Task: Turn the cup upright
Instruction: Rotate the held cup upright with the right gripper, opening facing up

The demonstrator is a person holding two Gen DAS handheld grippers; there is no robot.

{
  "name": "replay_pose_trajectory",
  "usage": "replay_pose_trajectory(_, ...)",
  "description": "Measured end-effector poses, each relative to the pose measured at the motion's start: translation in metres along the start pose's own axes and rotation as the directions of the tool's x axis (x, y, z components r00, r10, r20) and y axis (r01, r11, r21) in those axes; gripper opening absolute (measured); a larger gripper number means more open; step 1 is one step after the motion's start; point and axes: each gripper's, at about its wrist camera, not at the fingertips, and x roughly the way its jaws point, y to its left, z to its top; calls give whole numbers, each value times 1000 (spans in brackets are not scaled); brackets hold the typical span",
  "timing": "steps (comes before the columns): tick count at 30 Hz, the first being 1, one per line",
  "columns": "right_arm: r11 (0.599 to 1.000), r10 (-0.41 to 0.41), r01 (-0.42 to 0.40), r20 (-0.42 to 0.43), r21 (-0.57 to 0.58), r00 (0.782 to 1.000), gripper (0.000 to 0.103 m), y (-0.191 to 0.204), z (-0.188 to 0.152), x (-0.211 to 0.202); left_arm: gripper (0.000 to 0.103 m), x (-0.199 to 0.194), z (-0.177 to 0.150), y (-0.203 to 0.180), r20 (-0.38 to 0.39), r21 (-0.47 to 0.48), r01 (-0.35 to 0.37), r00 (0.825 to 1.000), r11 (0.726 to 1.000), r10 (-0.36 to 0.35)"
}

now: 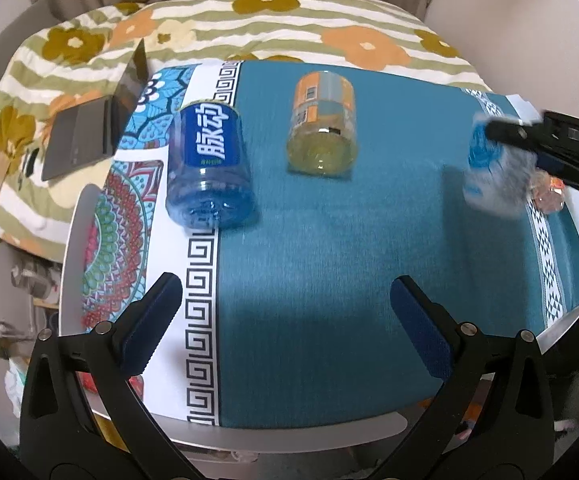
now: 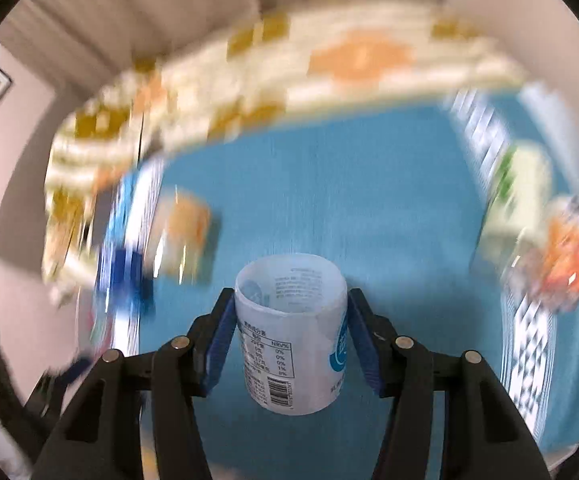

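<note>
My right gripper is shut on a white plastic cup with a blue logo and printed label, held off the teal tablecloth with its open mouth facing away and up; the background is motion-blurred. In the left wrist view that cup is a blur at the right, gripped by the right gripper. My left gripper is open and empty, low over the near side of the cloth. A blue cup and a yellow-orange cup stand upside down on the cloth.
The round table carries a teal cloth with patterned borders. An orange-tinted clear cup sits at the right edge. A laptop lies on the floral bedding behind.
</note>
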Motion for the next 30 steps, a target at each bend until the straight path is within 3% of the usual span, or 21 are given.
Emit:
replay_pose_trajectory(1, 999, -44, 44, 104, 0, 994, 51, 5, -5, -3, 103, -1, 1, -1, 2, 11, -2, 1000, 1000, 2)
replay_pose_trajectory(3, 995, -95, 99, 187, -10, 978, 51, 11, -12, 3, 103, -2, 0, -2, 4, 41, -7, 1000, 999, 7)
replay_pose_trajectory(8, 986, -163, 166, 272, 13, 948, 51, 11, -23, 24, 103, 1, -8, -2, -2, 97, -29, 1000, 995, 30)
replay_pose_trajectory(17, 978, -198, 210, 328, -2, 924, 52, 17, -45, 28, 103, 8, -23, -4, -27, 128, -27, 999, 991, 30)
replay_pose_trajectory(30, 975, -200, 220, 301, -34, 932, 53, 19, -74, 17, 103, 2, -36, -9, -19, 136, -33, 999, 990, 36)
